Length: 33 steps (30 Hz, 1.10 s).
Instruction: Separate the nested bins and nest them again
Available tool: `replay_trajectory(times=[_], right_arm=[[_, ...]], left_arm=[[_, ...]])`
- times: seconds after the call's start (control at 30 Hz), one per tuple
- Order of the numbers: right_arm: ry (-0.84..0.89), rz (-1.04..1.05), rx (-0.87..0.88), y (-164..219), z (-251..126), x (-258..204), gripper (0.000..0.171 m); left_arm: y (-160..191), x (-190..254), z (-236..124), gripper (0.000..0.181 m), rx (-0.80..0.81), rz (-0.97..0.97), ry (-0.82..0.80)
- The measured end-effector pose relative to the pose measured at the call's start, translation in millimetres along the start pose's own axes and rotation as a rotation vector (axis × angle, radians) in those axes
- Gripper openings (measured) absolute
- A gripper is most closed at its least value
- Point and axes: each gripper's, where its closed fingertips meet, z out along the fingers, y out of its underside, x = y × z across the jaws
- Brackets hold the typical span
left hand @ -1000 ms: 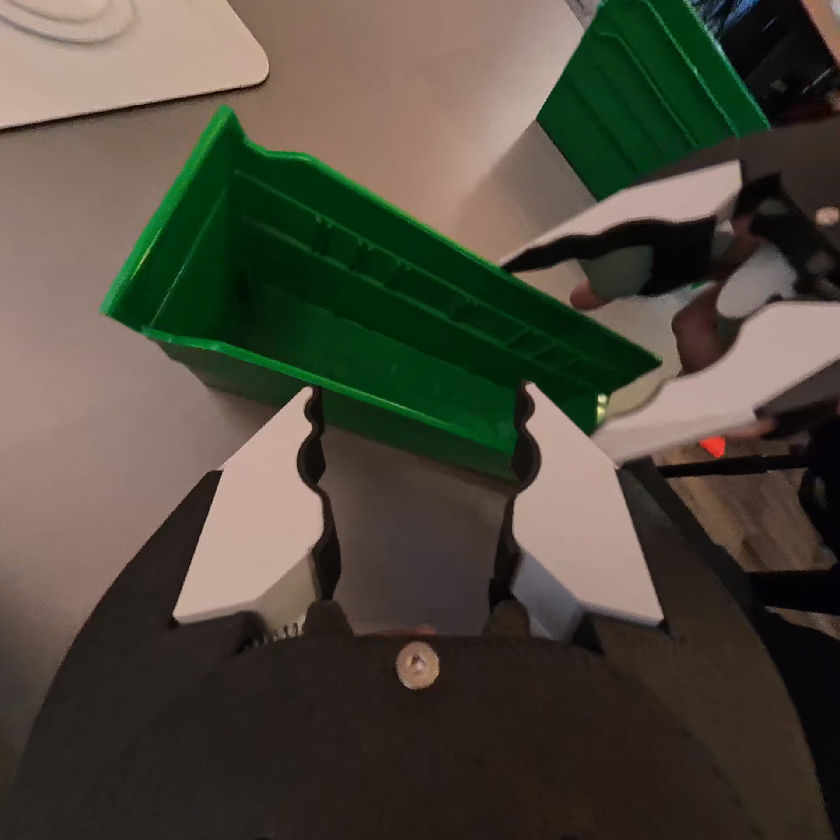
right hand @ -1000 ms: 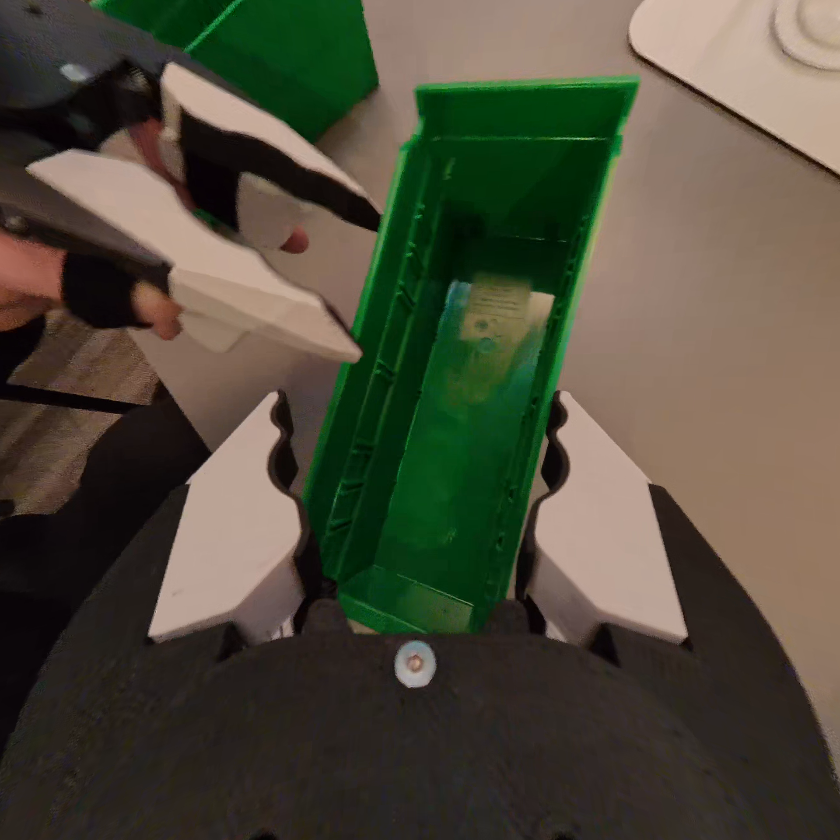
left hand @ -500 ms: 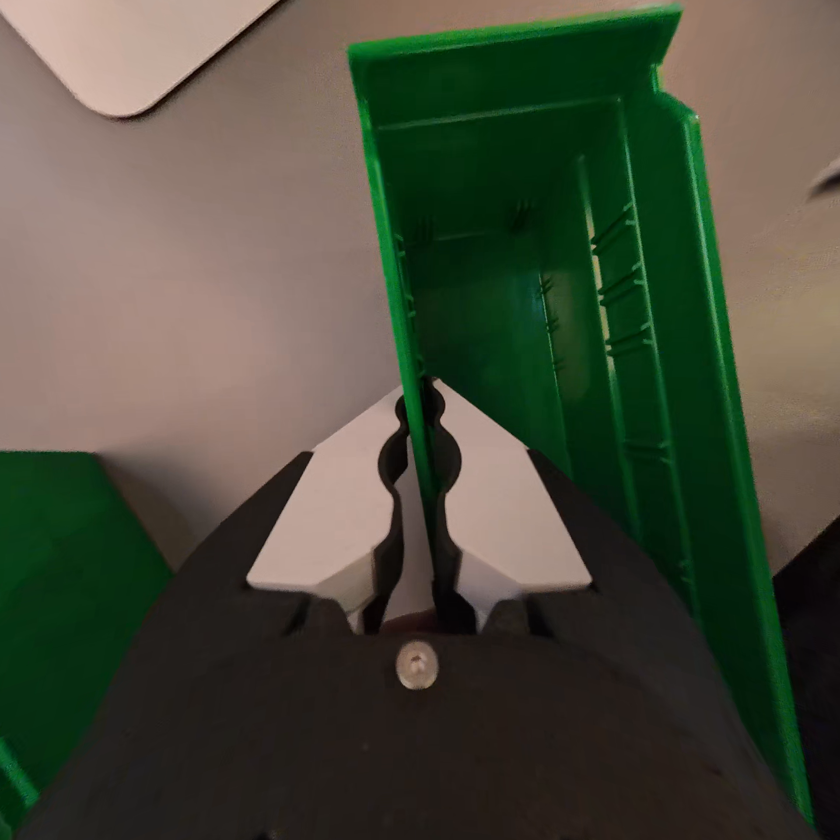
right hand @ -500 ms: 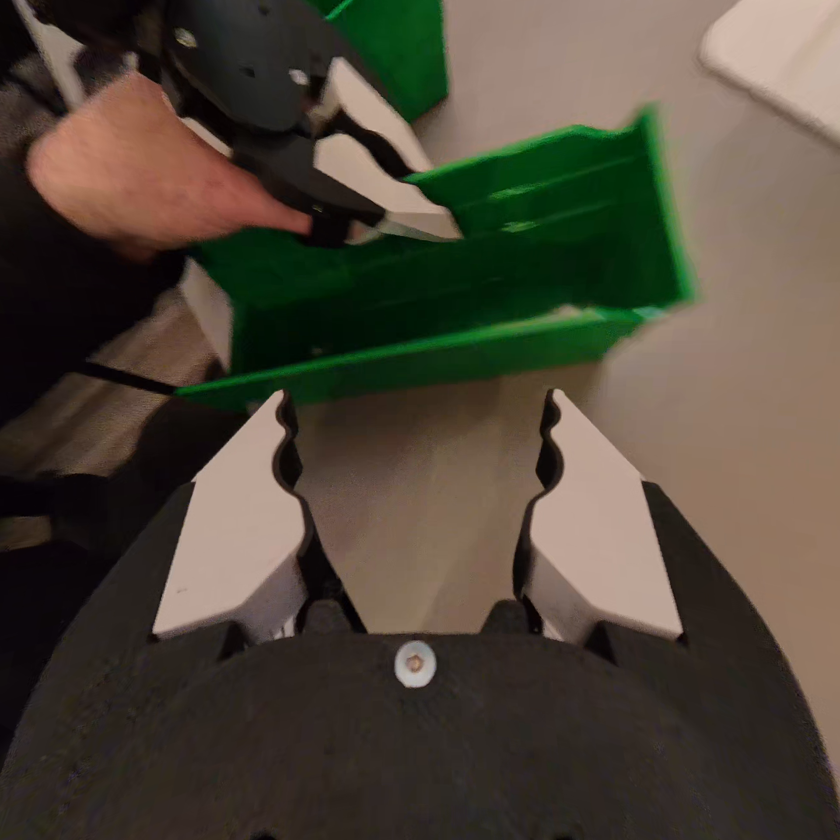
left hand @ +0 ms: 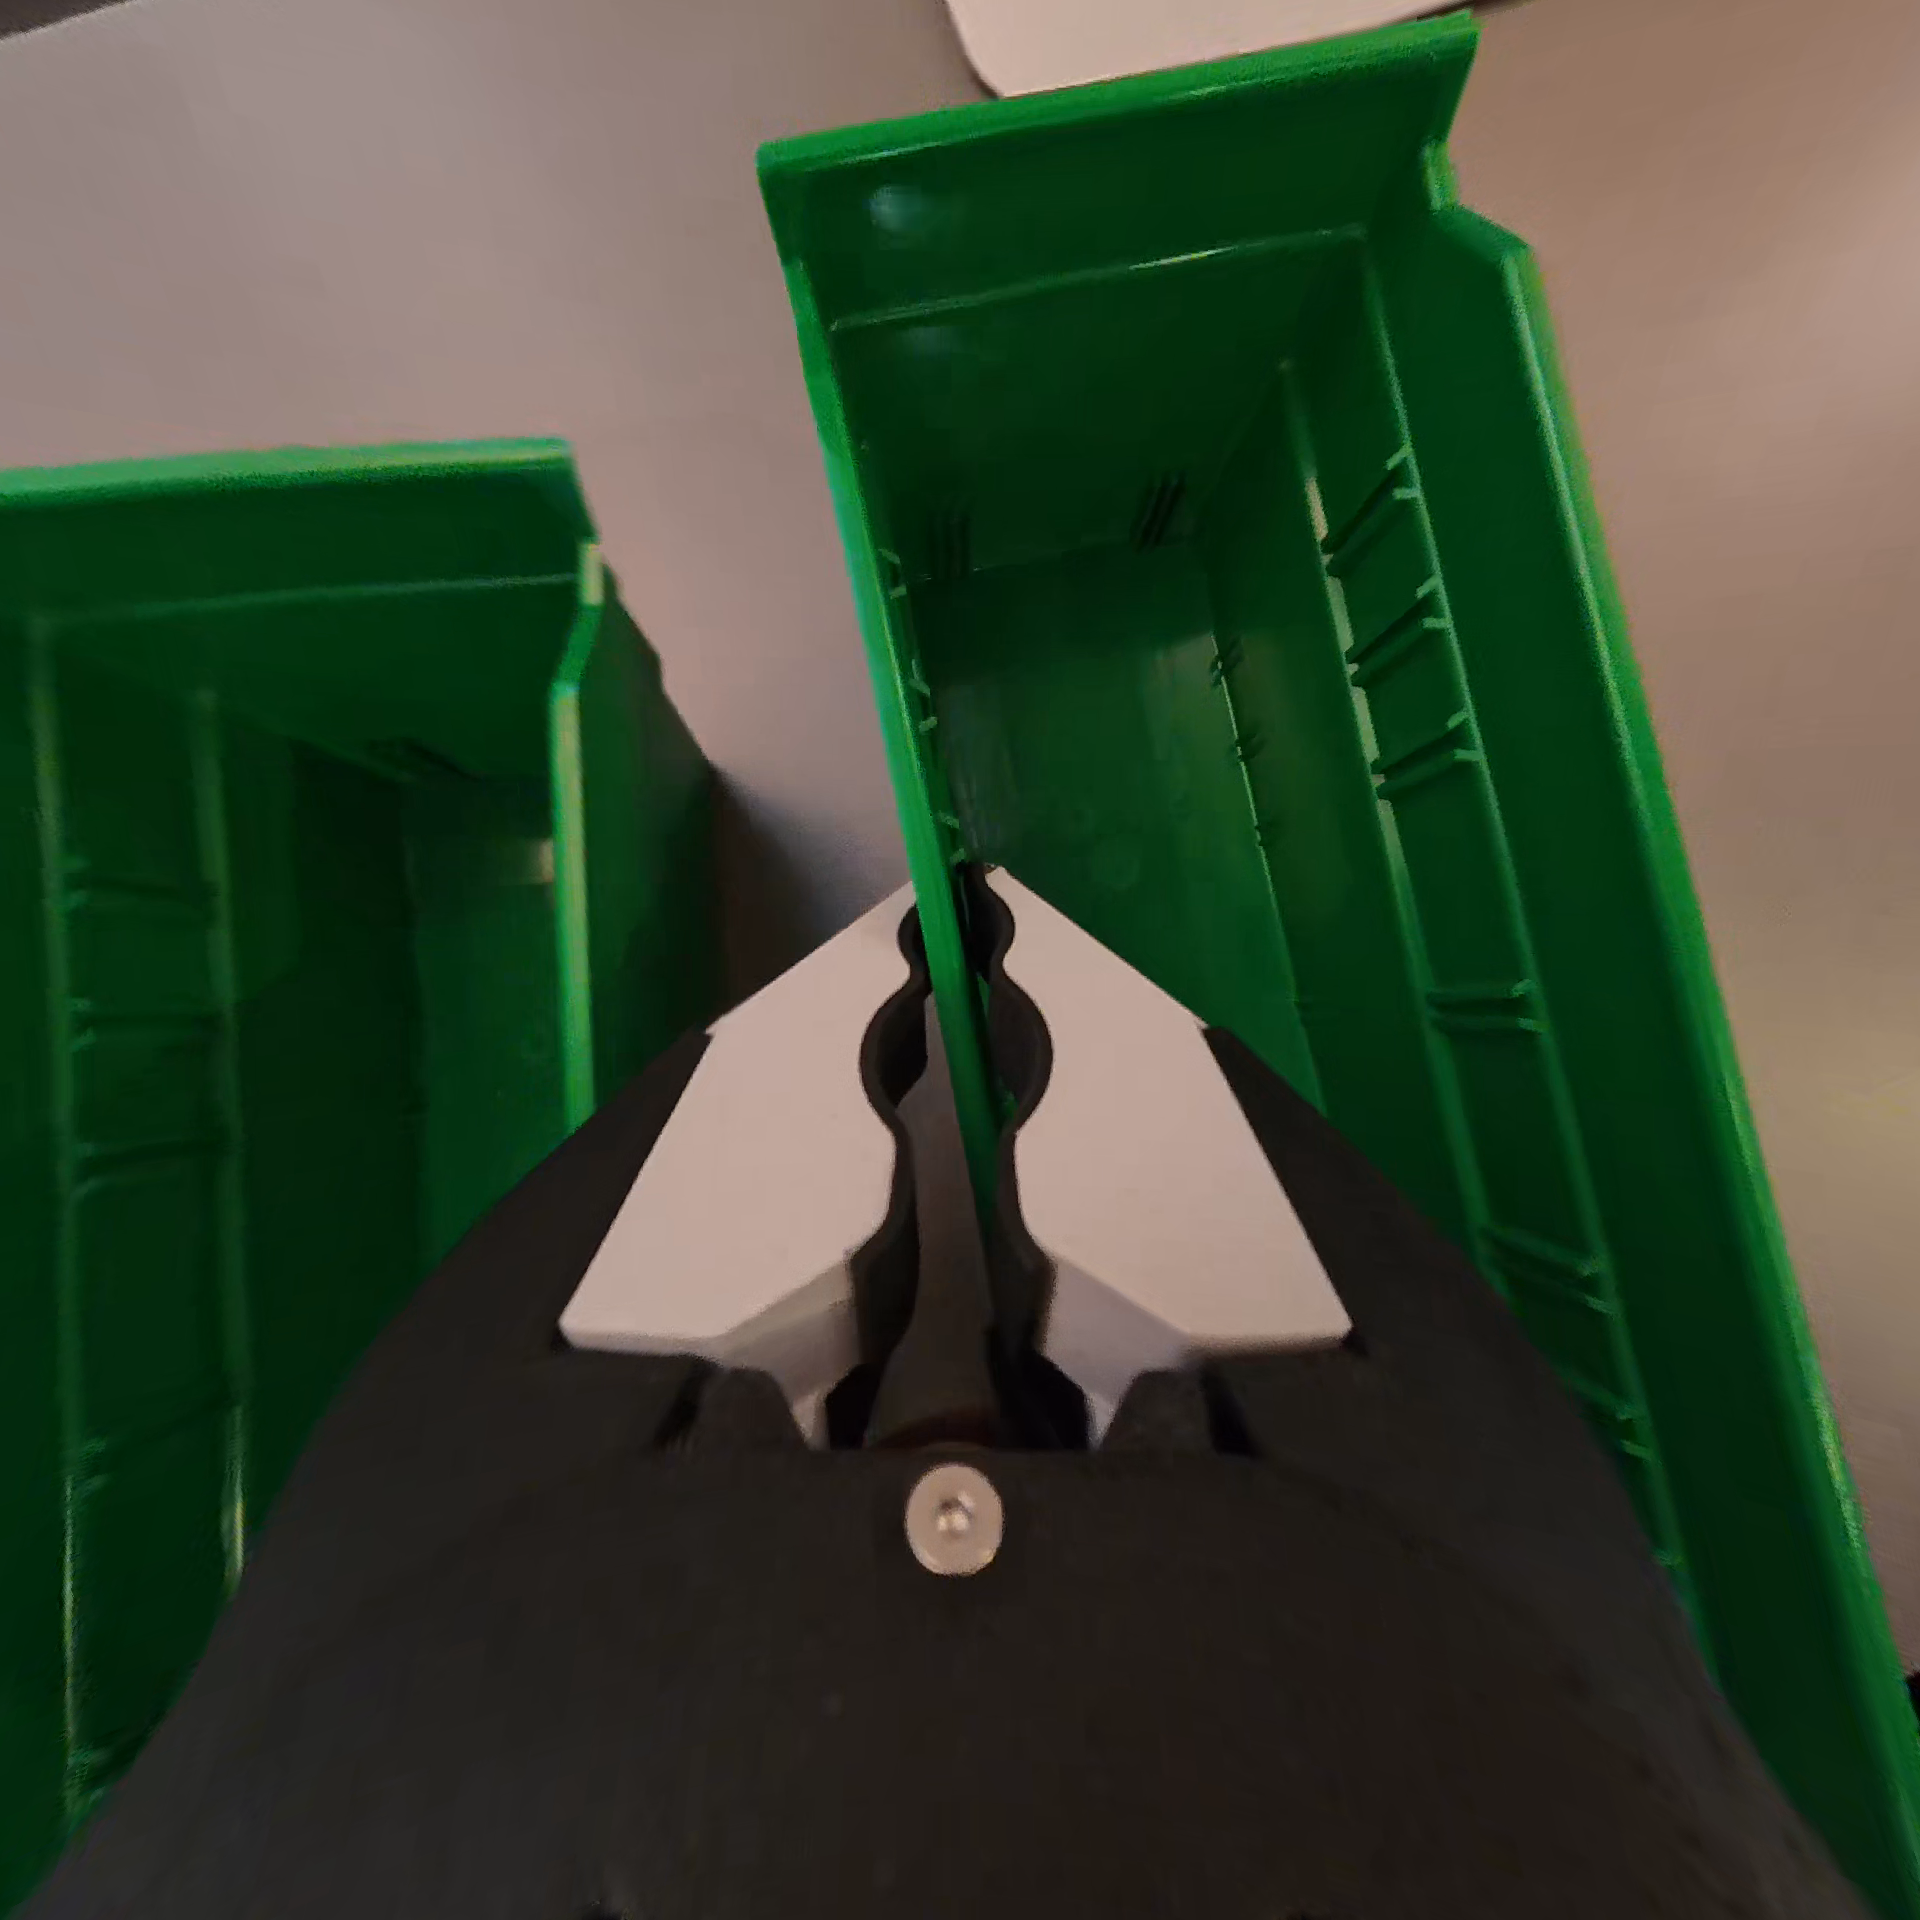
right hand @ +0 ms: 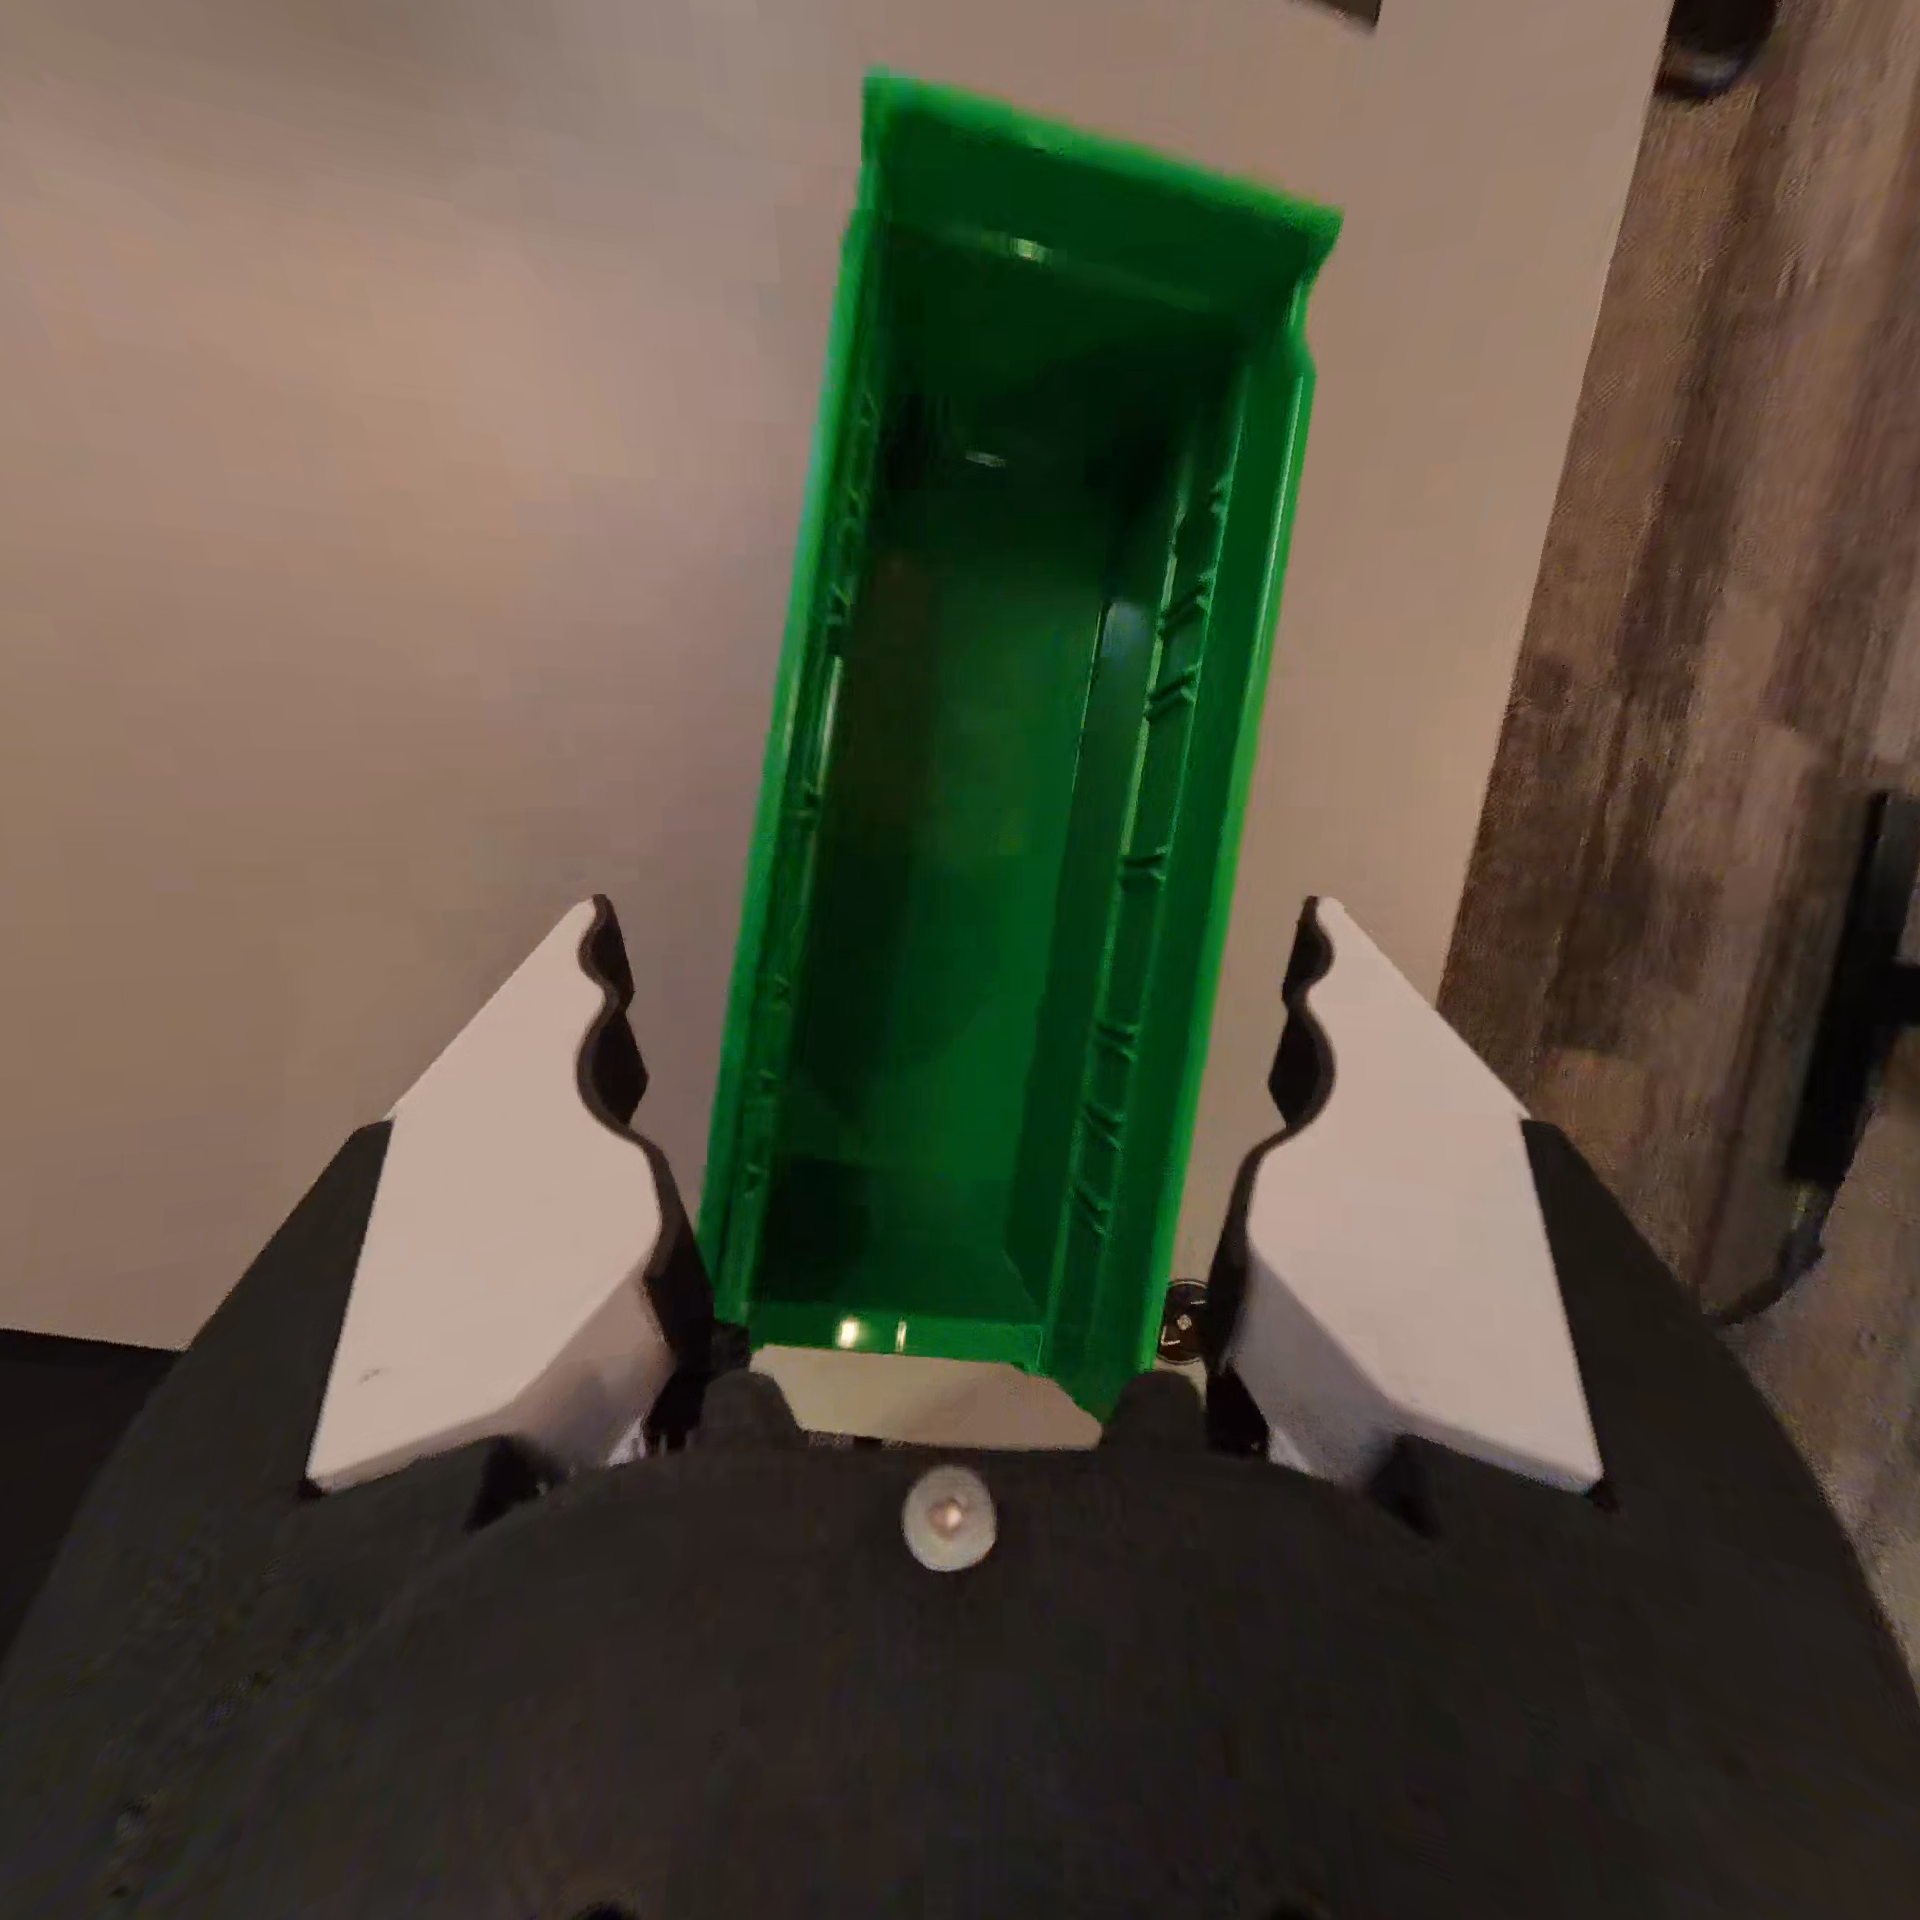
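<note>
You are pinching the left side wall of a long, open-topped green plastic bin (left hand: 1403, 831) with the left tool (left hand: 961, 935). Its fingers are drawn narrow onto that thin wall, one outside it and one inside. This held bin is running lengthwise straight away from the tool, and I cannot tell whether its base is touching the grey worktop (left hand: 364, 260).

A second green plastic bin (left hand: 312, 831) of the same shape is sitting just beside it, to the left of the left tool. Its long axis is lying roughly parallel to the held bin, angled slightly, with a strip of bare worktop between the two.

Your right tool (right hand: 953, 904) is spread wide and holding nothing. It is straddling the near end of a green bin (right hand: 987, 727) whose length is pointing directly forward, close to the worktop edge with the wood-look floor (right hand: 1714, 623) beyond. No other tool is showing on that bin's walls, so I judge it to be the second bin.

The bins are separate, so nesting is what remains. That move is turning on the sideways gap: the held bin needs to travel left over the open one, with the long axes lined up first. The left tool is the one placed to carry it.
</note>
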Motion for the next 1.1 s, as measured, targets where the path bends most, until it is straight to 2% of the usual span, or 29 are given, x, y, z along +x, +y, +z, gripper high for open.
replay_trajectory(times=[0.13,0.2,0.33,0.47,0.77,1.1], right_arm=[[-0.058,0.012,-0.093,22,22,7,0.129],[-0.082,0.003,-0.105,25,28,5,0.118],[-0.084,-0.001,-0.107,24,30,6,0.108],[-0.085,-0.004,-0.085,19,29,8,0.097],[-0.076,0.009,0.029,0,13,11,0.088],[-0.087,0.030,0.140,-17,-11,10,0.089]], left_arm=[[0,-14,0,0.002,0.008,-0.013,-0.029],[-1,-13,0,0.007,0.018,-0.014,-0.023],[-7,-8,-8,0.019,0.067,0.041,-0.036],[-11,-2,-13,0.021,0.082,0.073,-0.024],[-27,3,-28,0.022,0.143,0.096,-0.006],[-44,10,-48,0.025,0.198,0.123,-0.005]])
